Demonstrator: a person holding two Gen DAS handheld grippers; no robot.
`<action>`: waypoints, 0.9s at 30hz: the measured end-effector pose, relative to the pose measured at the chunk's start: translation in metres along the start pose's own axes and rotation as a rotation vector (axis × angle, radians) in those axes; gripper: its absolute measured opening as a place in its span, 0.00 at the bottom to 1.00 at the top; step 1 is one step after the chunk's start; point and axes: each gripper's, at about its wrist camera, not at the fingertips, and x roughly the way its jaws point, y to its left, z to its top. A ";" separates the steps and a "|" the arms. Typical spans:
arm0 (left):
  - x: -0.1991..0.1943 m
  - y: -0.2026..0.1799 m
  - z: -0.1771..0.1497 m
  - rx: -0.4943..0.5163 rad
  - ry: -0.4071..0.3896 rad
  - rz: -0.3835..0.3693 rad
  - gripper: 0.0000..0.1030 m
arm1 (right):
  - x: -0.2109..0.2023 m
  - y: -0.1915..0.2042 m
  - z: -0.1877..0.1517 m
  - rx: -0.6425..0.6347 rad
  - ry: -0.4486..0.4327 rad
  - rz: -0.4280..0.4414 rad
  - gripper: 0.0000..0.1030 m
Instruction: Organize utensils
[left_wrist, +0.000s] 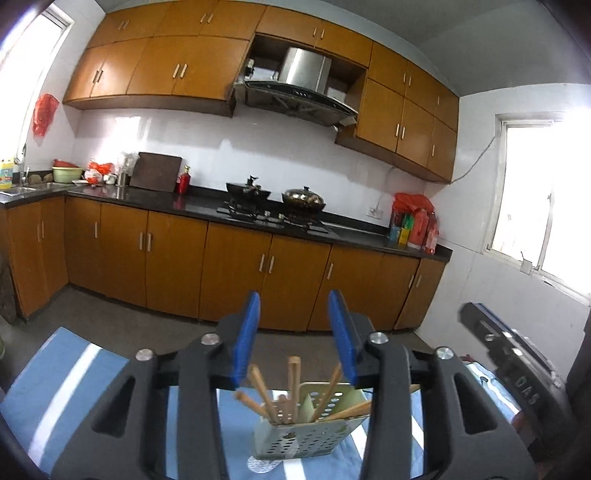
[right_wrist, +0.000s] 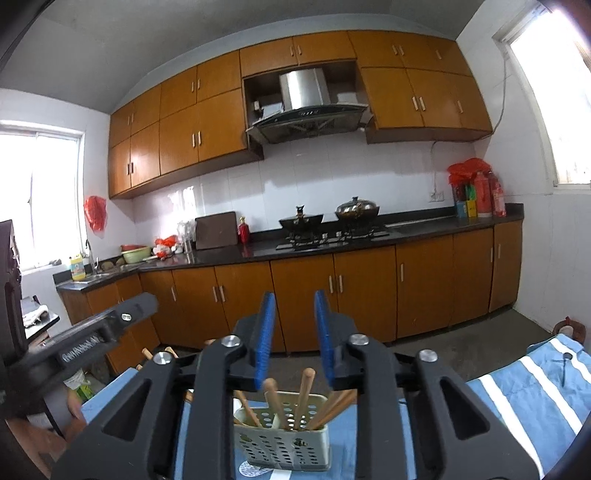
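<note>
A pale green perforated utensil holder (left_wrist: 306, 432) (right_wrist: 286, 439) stands on a blue-and-white striped cloth (left_wrist: 70, 384) (right_wrist: 524, 387). Several wooden chopsticks (left_wrist: 293, 384) (right_wrist: 304, 391) stick up out of it, leaning different ways. My left gripper (left_wrist: 294, 306) hangs above and just behind the holder, its blue pads apart with nothing between them. My right gripper (right_wrist: 294, 302) hovers over the holder too, its jaws narrowly apart and empty. Each gripper shows at the edge of the other's view: the right gripper (left_wrist: 517, 350), the left gripper (right_wrist: 92, 336).
Across a grey floor runs a kitchen counter (left_wrist: 207, 210) with wooden cabinets, a stove with two pots (left_wrist: 277, 199), bottles (left_wrist: 413, 221) at the right end and a sink (left_wrist: 22, 190) at the left. A few more wooden sticks (right_wrist: 155, 354) show beyond the cloth's left edge.
</note>
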 end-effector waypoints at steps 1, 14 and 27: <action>-0.007 0.002 0.001 0.002 -0.006 0.005 0.45 | -0.008 -0.002 0.002 -0.002 -0.008 -0.005 0.27; -0.135 0.009 -0.043 0.176 -0.029 0.092 0.96 | -0.104 0.007 -0.020 -0.067 -0.013 -0.060 0.98; -0.208 0.001 -0.143 0.213 0.021 0.199 0.96 | -0.155 0.039 -0.101 -0.099 0.144 -0.132 0.98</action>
